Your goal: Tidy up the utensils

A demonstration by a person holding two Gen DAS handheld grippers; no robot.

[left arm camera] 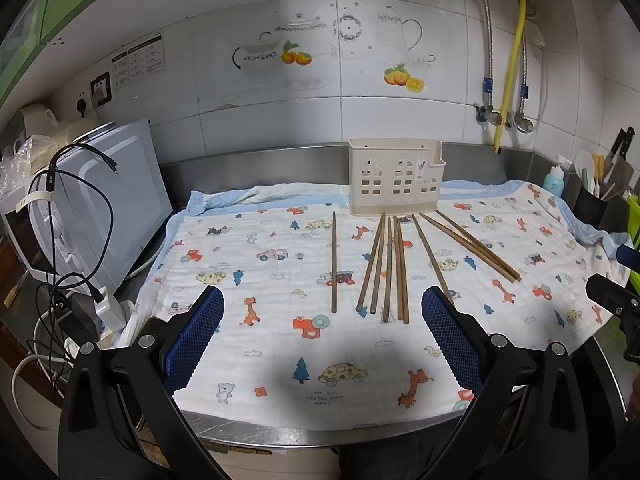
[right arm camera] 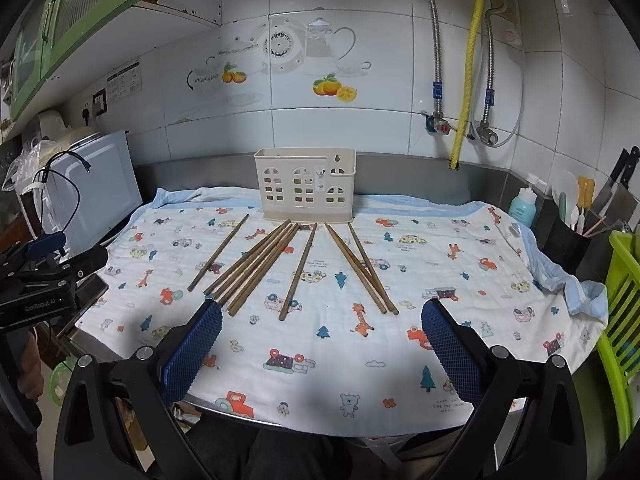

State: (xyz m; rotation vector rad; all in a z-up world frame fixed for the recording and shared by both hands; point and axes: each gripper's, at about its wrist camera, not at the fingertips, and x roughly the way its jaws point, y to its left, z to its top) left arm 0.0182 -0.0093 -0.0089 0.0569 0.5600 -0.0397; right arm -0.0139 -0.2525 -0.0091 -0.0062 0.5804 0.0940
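Since the wooden chopsticks (left arm camera: 390, 264) lie loose on the patterned cloth (left arm camera: 260, 344) covering the surface, just before the empty cream holder (left arm camera: 394, 178) meant for them, left claw (left arm camera: 322, 334) and right claw (right arm camera: 322, 338) both hover wide apart, holding nothing

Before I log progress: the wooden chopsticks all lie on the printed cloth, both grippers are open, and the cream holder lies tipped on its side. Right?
Not quite. The right wrist view shows the cream holder standing upright at the cloth's back edge. The chopsticks do lie loose; left gripper and right gripper are open.
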